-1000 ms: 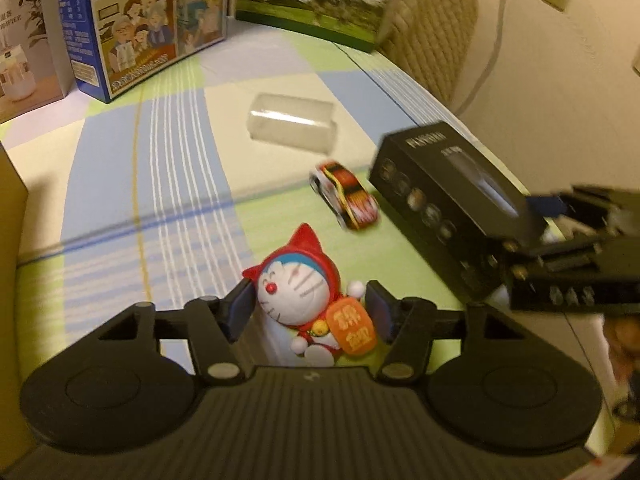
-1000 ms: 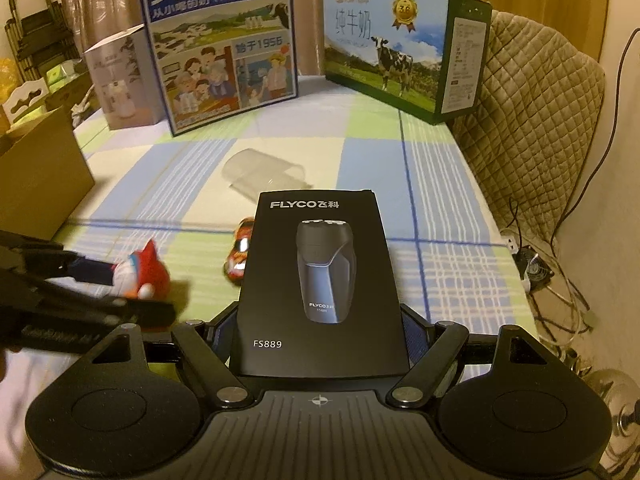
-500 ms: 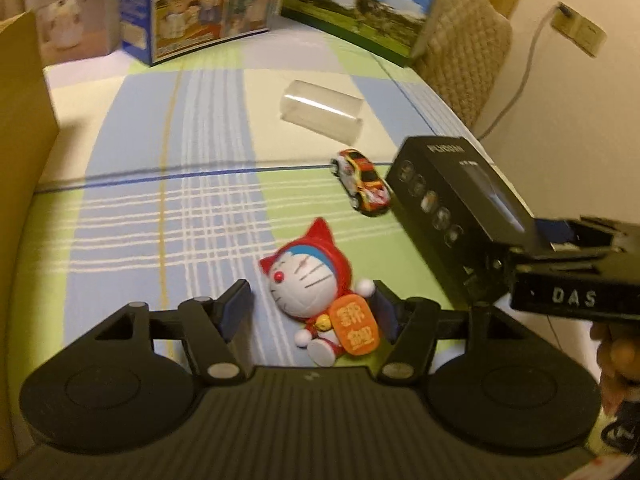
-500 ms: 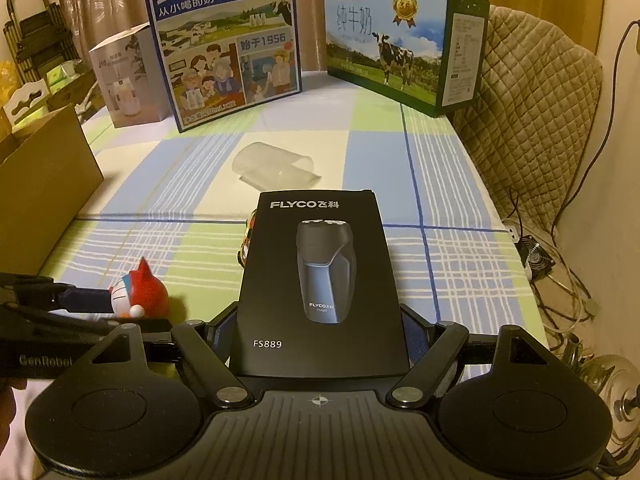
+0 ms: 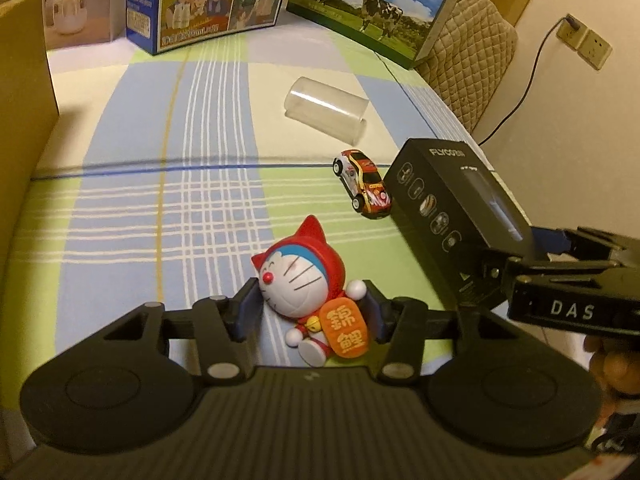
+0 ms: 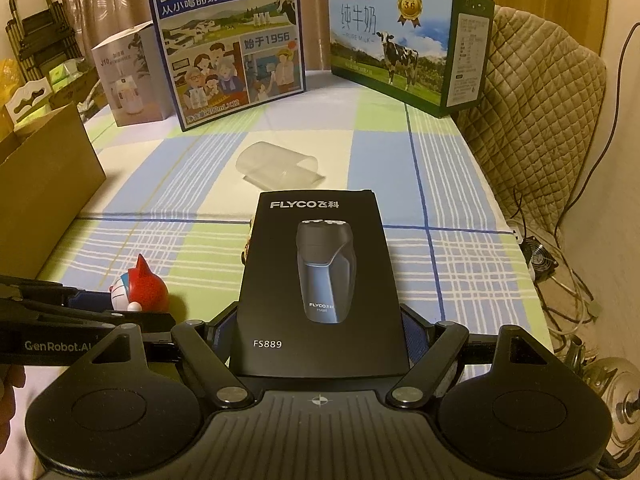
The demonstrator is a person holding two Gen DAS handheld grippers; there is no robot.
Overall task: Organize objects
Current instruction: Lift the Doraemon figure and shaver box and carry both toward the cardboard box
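My left gripper [image 5: 310, 306] is shut on a red-hooded Doraemon figure [image 5: 308, 284], tilted between the pads above the checked tablecloth; the figure also shows in the right wrist view [image 6: 140, 290]. My right gripper [image 6: 322, 334] is shut on a black FLYCO shaver box [image 6: 320, 276], held flat and pointing away; the box also shows in the left wrist view [image 5: 452, 212]. A small toy car [image 5: 362, 182] lies on the cloth just left of the box. A clear plastic cup [image 5: 326, 106] lies on its side farther back.
A brown cardboard box [image 5: 24, 92] stands along the left edge, also in the right wrist view [image 6: 44, 184]. Two milk cartons [image 6: 228, 40] [image 6: 404, 44] and a white box [image 6: 126, 76] stand at the back. A quilted chair [image 6: 540, 120] is at the right.
My left gripper has closed on the Doraemon figure, tilted it and lifted it a little. The right gripper still holds the shaver box, almost unmoved.
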